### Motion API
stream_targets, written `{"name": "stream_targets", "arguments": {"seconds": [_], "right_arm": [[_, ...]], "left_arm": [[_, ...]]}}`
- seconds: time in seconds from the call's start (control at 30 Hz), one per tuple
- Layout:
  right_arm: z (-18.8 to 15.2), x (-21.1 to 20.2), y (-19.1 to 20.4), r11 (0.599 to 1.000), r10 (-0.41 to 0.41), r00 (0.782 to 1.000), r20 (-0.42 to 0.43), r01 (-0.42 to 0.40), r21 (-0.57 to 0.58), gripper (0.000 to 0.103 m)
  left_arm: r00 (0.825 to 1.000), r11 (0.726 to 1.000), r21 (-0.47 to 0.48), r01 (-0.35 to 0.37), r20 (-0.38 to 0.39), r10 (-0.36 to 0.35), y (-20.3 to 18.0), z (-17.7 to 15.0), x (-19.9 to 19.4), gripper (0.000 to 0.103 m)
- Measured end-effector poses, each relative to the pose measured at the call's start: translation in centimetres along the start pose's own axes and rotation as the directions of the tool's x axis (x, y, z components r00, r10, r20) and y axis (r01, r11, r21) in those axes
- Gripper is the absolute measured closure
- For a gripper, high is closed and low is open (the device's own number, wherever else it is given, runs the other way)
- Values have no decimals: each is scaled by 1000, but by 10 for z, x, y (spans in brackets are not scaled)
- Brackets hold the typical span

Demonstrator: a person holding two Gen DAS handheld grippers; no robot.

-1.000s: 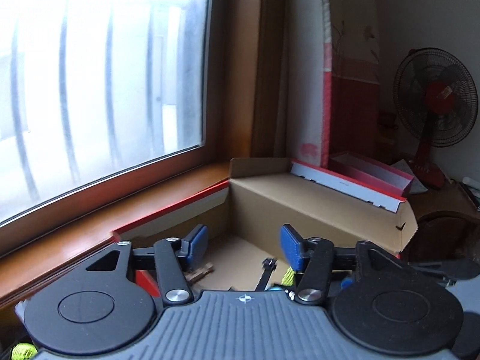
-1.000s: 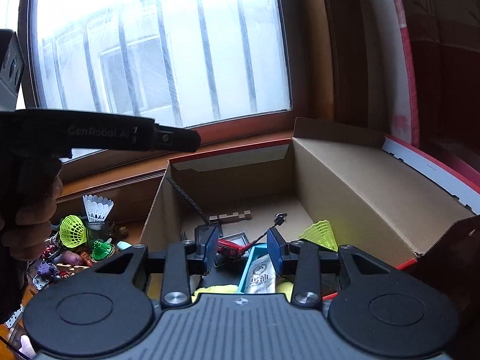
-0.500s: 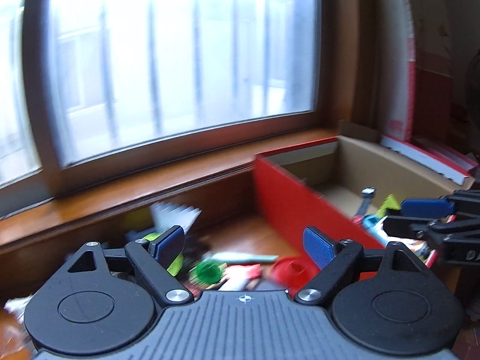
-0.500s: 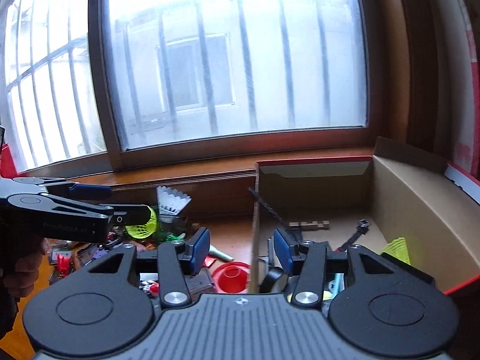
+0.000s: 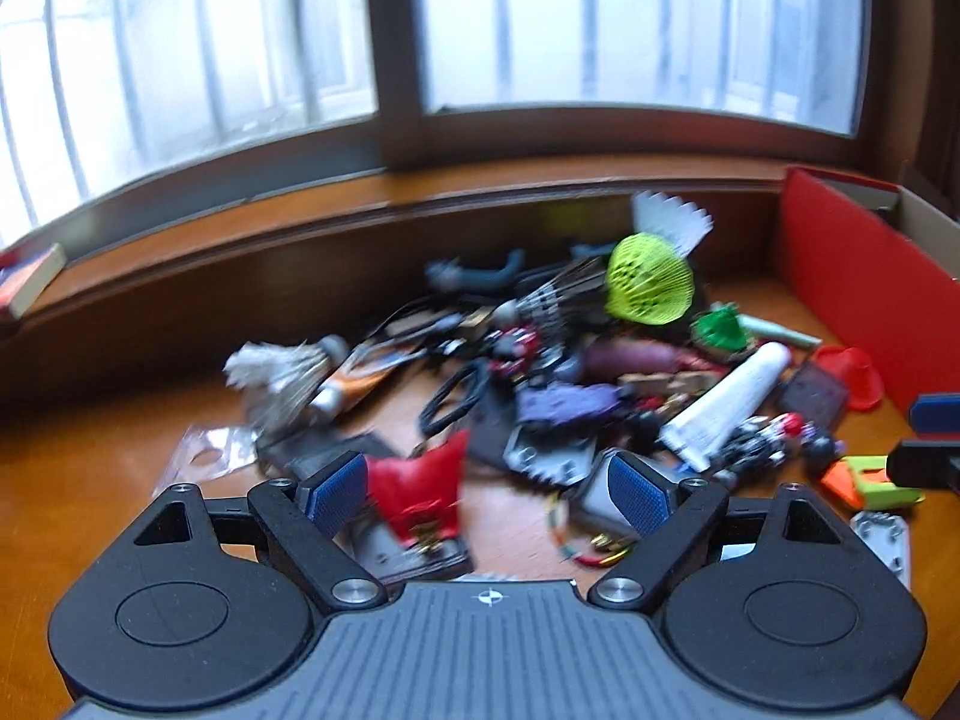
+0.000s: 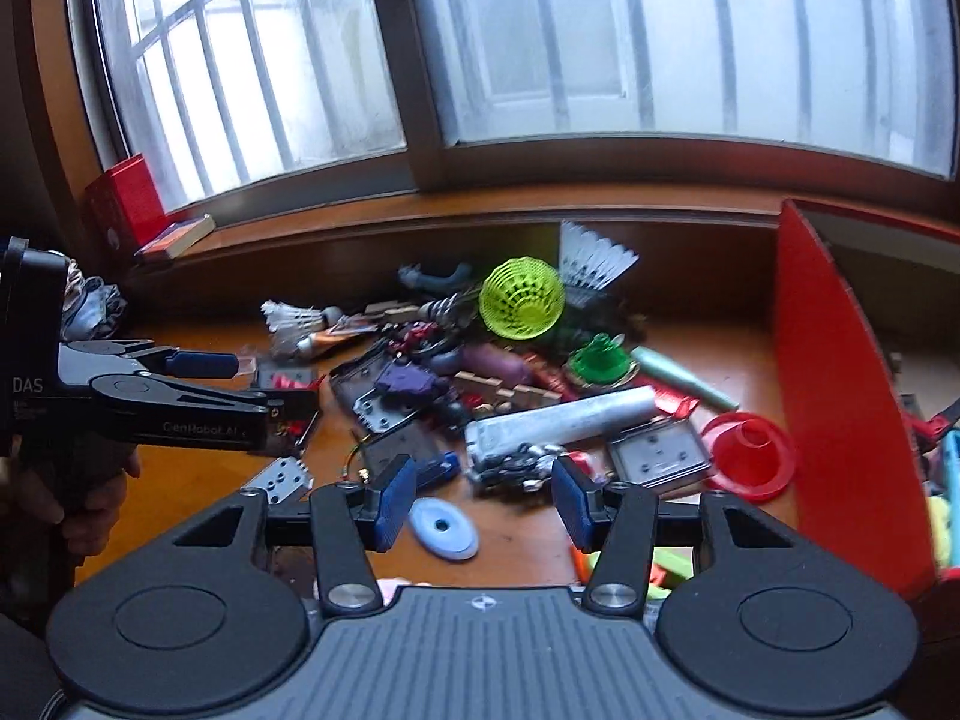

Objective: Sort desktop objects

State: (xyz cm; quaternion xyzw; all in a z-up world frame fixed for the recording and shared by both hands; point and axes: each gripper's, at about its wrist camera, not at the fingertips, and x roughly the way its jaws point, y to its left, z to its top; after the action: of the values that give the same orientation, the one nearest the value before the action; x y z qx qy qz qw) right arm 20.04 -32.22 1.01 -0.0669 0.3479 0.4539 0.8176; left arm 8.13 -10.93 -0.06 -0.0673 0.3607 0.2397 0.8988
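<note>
We are looking at one wooden desk (image 6: 180,480) under a wide window (image 6: 660,48), with one red-walled cardboard box (image 6: 834,396) standing at its right end. Between them one heap of small things is lying spread on the desk, left of the box and apart from it.

In that heap we are counting two white feather shuttlecocks (image 6: 591,261) (image 6: 294,321), one yellow-green mesh shuttlecock (image 6: 521,299), one white tube (image 6: 576,420), one red funnel-shaped cup (image 6: 750,455), one green toy (image 6: 600,359), one purple toy (image 6: 411,384) and one pale blue disc (image 6: 443,527).

We are holding the left gripper (image 5: 486,495) wide, nothing between its blue pads, hanging over a red pouch (image 5: 423,489). The right gripper (image 6: 483,501) is standing at a middling width, its jaws having just been opening, empty too, above the blue disc.

Only the right wrist view is showing the left gripper side-on with a hand (image 6: 90,510) on its grip, a red book-like block (image 6: 126,198) on the sill, and things inside the box. Only the left wrist view, blurred, is showing the pouch clearly.
</note>
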Motion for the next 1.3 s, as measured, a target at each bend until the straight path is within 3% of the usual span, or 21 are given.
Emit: {"name": "stream_targets", "arguments": {"seconds": [0.2, 0.43, 0.8, 1.0, 1.13, 1.3], "right_arm": [[0, 46, 39, 996, 30, 997, -66, -35, -85, 48], [6, 100, 73, 975, -28, 994, -110, 3, -221, 42], [9, 132, 80, 971, -62, 987, -150, 25, -238, 42], [9, 139, 76, 970, -94, 984, -154, 55, -236, 49], [10, 141, 74, 972, -98, 984, -149, 63, -226, 50], [10, 139, 74, 975, -100, 984, -144, 68, -212, 58]], "left_arm": [[999, 999, -48, -18, -48, 15, 31, -15, 14, 15], [998, 998, -67, -11, -65, 7, 51, -22, 34, 16], [998, 997, -54, 51, -33, -53, 73, -14, 57, 18], [994, 994, -32, 100, -34, -101, 73, -12, 69, 30], [993, 993, -19, 116, -30, -116, 73, -8, 70, 56], [993, 993, 0, 118, -17, -118, 72, -6, 65, 64]]}}
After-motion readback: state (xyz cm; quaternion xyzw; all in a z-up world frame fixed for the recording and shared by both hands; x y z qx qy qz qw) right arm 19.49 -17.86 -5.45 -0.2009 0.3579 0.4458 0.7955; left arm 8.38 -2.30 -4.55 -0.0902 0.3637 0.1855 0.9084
